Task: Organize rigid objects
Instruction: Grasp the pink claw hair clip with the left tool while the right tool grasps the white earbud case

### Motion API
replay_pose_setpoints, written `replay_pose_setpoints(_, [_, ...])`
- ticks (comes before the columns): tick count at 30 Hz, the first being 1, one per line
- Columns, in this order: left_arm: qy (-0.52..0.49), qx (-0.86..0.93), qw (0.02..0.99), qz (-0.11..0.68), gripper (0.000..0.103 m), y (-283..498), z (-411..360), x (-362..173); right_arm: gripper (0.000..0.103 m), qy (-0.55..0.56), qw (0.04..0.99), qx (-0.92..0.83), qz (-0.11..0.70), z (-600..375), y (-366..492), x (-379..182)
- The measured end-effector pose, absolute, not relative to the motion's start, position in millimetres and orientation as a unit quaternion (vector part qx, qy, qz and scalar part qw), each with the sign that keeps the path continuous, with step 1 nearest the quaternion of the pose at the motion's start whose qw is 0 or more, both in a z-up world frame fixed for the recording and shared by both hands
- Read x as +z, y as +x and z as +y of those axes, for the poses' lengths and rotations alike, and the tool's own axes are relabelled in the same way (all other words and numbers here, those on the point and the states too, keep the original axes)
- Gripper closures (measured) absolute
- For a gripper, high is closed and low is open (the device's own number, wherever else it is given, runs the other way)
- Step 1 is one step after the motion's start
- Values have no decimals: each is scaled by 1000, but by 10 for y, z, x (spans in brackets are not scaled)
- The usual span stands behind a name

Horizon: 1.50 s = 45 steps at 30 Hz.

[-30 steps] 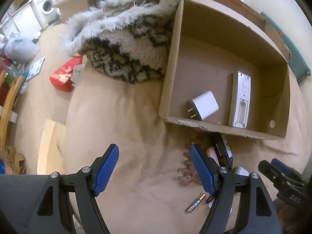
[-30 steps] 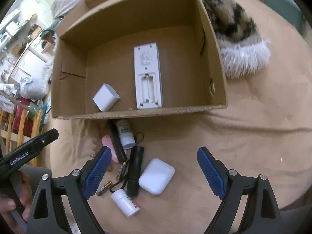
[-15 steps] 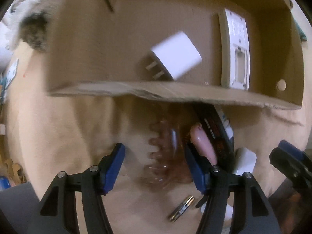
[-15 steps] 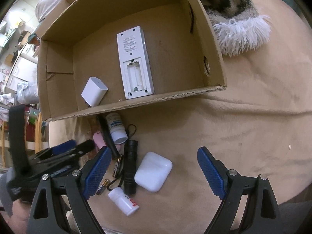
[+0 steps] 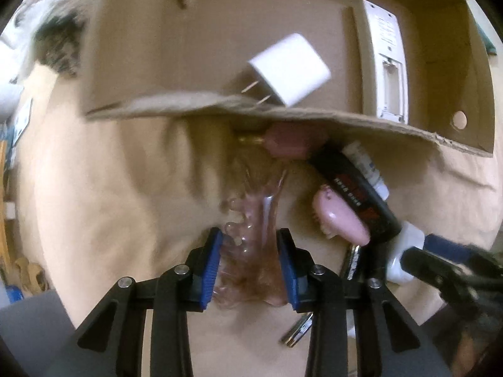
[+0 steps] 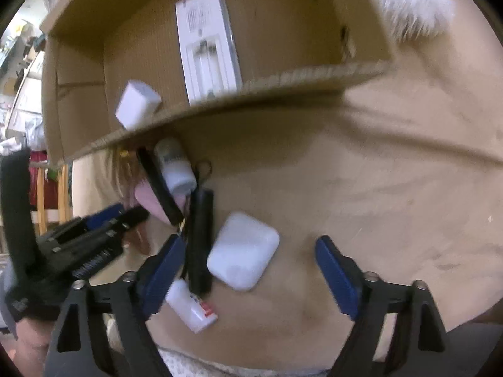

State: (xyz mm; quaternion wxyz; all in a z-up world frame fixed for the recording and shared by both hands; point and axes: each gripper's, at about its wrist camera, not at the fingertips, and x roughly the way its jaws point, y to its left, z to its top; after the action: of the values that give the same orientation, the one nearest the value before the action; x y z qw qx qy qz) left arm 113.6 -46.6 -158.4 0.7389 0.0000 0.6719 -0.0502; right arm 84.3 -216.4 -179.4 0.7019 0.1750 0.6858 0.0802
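My left gripper [image 5: 250,245] is shut on a clear pinkish hair claw clip [image 5: 251,238] lying on the tan cloth before the cardboard box [image 5: 283,116]. The box holds a white charger [image 5: 289,70] and a white remote [image 5: 388,62]. My right gripper [image 6: 248,251] is open around a white earbud case [image 6: 242,256] and a black flashlight [image 6: 199,238]. A pink brush [image 5: 341,218], a black bar [image 5: 355,187], a white bottle [image 6: 176,166] and a small white vial [image 6: 193,308] lie close by. My left gripper also shows in the right wrist view [image 6: 94,229].
A furry patterned cushion [image 6: 415,6] lies right of the box. A pink block [image 5: 292,143] sits under the box's front edge. A battery [image 5: 297,333] lies by my left gripper's right finger. Chairs and clutter [image 6: 41,188] stand off to the left.
My left gripper moved forward and closed its jaws on the hair clip. My right gripper moved down and forward, so the earbud case and flashlight now sit between its open fingers.
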Motion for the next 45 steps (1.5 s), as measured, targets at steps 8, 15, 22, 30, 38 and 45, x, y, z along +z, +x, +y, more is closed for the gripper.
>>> replay_pose_setpoints(8, [2, -34, 740, 671, 71, 1096, -383, -1578, 53, 150, 699, 78, 694, -2086, 895, -1912])
replay_pose_setpoints(15, [7, -25, 739, 673, 71, 1133, -409, -1587, 53, 125, 710, 50, 691, -2108, 878, -1873])
replay_pose_setpoints(22, [15, -20, 740, 673, 71, 1110, -482, -1602, 43, 43, 721, 51, 690, -1837, 774, -1948])
replay_pose_setpoints(30, [19, -23, 745, 667, 71, 1077, -430, -1582, 56, 41, 736, 53, 674, -1837, 790, -1892])
replay_pose_setpoints(38, [5, -11, 752, 659, 71, 1008, -304, -1391, 57, 58, 762, 56, 643, -1889, 831, -1606])
replay_pose_setpoints(45, [-13, -3, 761, 648, 72, 888, -213, -1213, 57, 56, 794, 80, 600, -1872, 771, -1264])
